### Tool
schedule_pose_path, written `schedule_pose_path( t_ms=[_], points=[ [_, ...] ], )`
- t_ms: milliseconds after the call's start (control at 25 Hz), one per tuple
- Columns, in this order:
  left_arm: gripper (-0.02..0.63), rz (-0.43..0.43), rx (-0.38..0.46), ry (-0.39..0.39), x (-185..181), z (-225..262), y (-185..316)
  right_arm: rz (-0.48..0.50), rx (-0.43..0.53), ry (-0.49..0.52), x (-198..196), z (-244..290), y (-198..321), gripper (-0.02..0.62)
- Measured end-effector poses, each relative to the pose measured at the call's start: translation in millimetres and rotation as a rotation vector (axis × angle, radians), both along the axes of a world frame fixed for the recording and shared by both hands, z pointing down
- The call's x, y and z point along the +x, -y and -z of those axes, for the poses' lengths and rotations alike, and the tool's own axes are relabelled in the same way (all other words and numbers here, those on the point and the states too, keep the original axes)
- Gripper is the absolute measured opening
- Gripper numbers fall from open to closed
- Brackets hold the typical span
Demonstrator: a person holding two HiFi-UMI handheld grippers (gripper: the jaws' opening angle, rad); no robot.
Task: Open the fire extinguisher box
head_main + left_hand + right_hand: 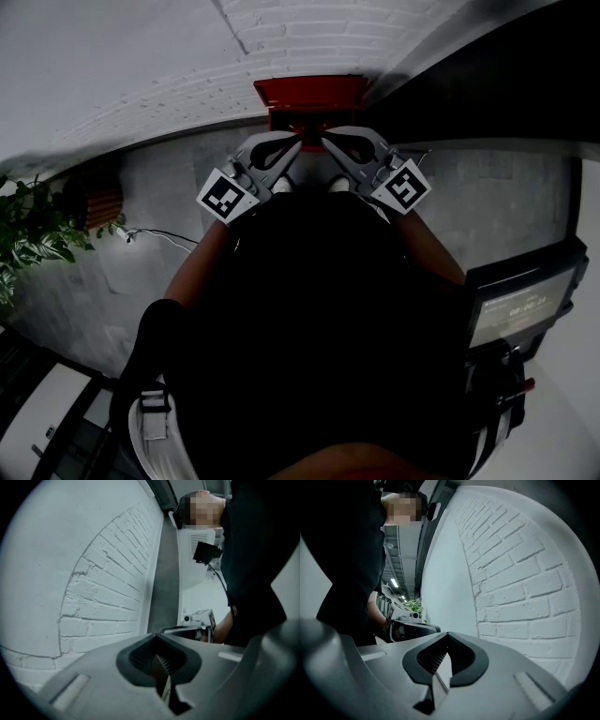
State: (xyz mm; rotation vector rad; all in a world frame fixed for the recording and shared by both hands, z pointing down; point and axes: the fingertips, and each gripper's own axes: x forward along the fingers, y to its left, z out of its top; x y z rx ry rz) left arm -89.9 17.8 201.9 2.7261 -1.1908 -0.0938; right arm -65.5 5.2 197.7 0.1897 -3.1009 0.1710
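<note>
Against the far side, brick wall (pixel 309 37): painted white, across the top of the head view and behind the jaws in both gripper views.
Floor (pixel 169 197): grey, running up to the foot of the wall.
Fire extinguisher box (pixel 309 92): red, low at the foot of the wall, straight ahead of both gripper tips; contact with either tip not readable, nor whether shut or ajar.
Display console (pixel 520 302): dark with a dimly lit screen, at the right edge, well apart from the box.
Potted plant (pixel 28 234): green leaves at the left edge, well apart from the box.
Left gripper (pixel 292 143): held in front of the torso, tip aimed at the box, jaws pressed together, nothing between them.
Right gripper (pixel 330 143): just beside the left one, tips near each other, jaws fully closed and empty.
Cable (pixel 164 234): thin and pale, lying on the floor between plant and left arm.
</note>
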Motion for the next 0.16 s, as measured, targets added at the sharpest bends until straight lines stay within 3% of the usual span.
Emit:
schedule_pose_path(
  t_ms=[160],
  points=[
    [0.002,-0.004,0.003,-0.01,1.0,-2.0,3.4,-0.005,0.005,0.002,-0.2,-1.9,1.2,0.009]
  ],
)
